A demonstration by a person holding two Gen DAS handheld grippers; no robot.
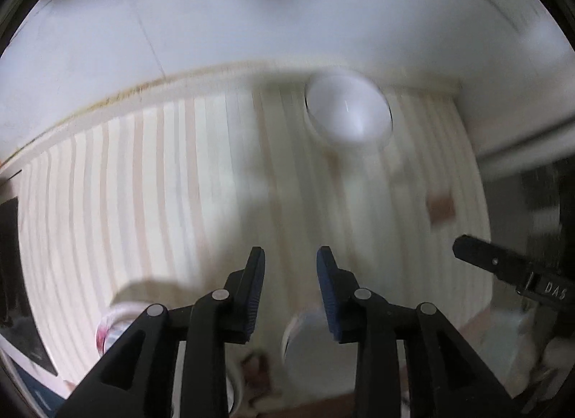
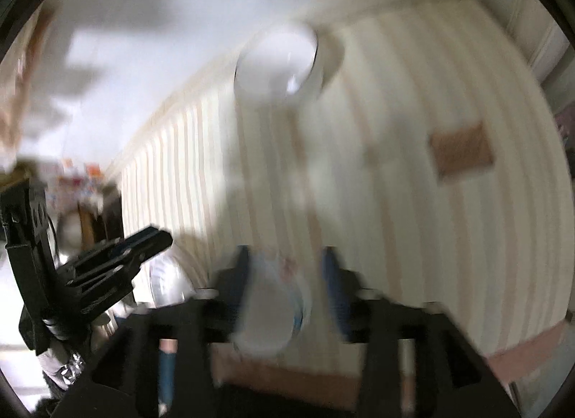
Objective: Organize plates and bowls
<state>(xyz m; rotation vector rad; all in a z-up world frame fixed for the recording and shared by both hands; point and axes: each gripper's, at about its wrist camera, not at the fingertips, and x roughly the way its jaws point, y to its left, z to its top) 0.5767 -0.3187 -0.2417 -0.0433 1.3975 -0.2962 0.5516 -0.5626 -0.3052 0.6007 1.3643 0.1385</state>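
Clearly little is sorted yet: a white bowl [image 1: 348, 112] sits alone far across the striped bench [image 1: 143, 184], other dishes [image 1: 309, 342] lie near, and the left gripper [image 1: 291, 263] and right gripper [image 2: 285, 267] both hover with fingers apart, empty.

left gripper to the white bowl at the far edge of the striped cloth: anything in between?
Nothing visible. The left gripper is open and empty, and only bare striped cloth lies between its fingertips and the white bowl. The brown patch sits off to the right of that line. The frames are blurred, so small items could be missed.
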